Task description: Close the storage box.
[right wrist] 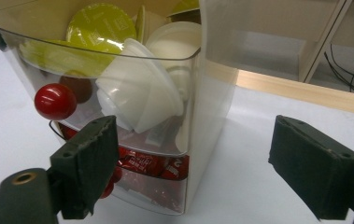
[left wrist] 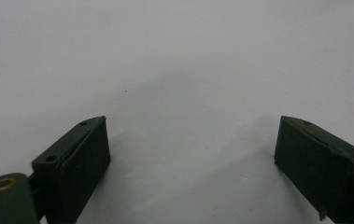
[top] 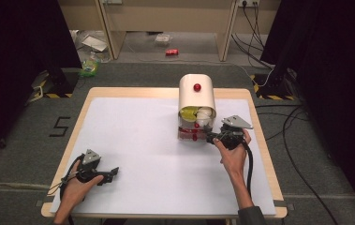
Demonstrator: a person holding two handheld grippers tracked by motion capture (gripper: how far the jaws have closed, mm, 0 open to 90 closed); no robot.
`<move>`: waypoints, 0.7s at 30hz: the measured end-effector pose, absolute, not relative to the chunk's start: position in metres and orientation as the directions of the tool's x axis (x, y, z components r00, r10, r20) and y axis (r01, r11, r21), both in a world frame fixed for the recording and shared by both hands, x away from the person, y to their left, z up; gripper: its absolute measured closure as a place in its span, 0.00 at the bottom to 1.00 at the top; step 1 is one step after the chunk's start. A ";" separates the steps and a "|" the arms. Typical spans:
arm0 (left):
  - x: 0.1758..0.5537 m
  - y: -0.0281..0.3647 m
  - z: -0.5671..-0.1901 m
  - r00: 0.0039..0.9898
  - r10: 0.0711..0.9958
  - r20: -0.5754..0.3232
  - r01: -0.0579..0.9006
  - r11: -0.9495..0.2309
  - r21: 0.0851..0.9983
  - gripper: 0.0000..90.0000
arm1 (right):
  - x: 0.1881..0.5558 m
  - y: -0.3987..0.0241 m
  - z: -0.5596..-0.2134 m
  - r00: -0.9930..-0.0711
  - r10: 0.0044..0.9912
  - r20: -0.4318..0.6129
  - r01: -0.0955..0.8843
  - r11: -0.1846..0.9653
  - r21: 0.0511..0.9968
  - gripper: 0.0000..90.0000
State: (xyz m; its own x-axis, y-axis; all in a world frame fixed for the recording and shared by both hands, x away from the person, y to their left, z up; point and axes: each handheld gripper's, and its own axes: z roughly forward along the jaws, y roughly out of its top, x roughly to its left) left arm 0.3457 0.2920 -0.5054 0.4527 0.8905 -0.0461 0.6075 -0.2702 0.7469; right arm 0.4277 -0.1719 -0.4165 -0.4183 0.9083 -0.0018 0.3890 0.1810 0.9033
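Left claw (left wrist: 191, 154) with black jaws spread wide, nothing between them, above white table (left wrist: 174, 60)

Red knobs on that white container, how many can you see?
2. One red knob sits on the curved white lid of the container; another is on its clear front drawer, left of the right gripper. A third, lower one may be hidden behind the jaw.

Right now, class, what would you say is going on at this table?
A person holds a gripper in each hand. The right gripper, jaws open with nothing between them, sits at the front corner of a clear-fronted capsule dispenser holding yellow-lidded and white capsules in a drawer with a red knob. The left gripper rests open on the white table.
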 end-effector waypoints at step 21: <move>0.346 0.292 -0.505 0.454 0.890 -0.045 0.608 -0.272 0.746 0.11 | 0.414 -0.189 -0.411 -0.413 0.911 0.021 0.400 0.161 0.902 0.21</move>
State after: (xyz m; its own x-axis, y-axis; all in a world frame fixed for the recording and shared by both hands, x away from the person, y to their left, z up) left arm 0.3457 0.2922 -0.5053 0.4535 0.8901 -0.0452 0.6077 -0.2718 0.7462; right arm 0.4135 -0.1890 -0.4115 -0.4126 0.9107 0.0205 0.3999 0.1609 0.9023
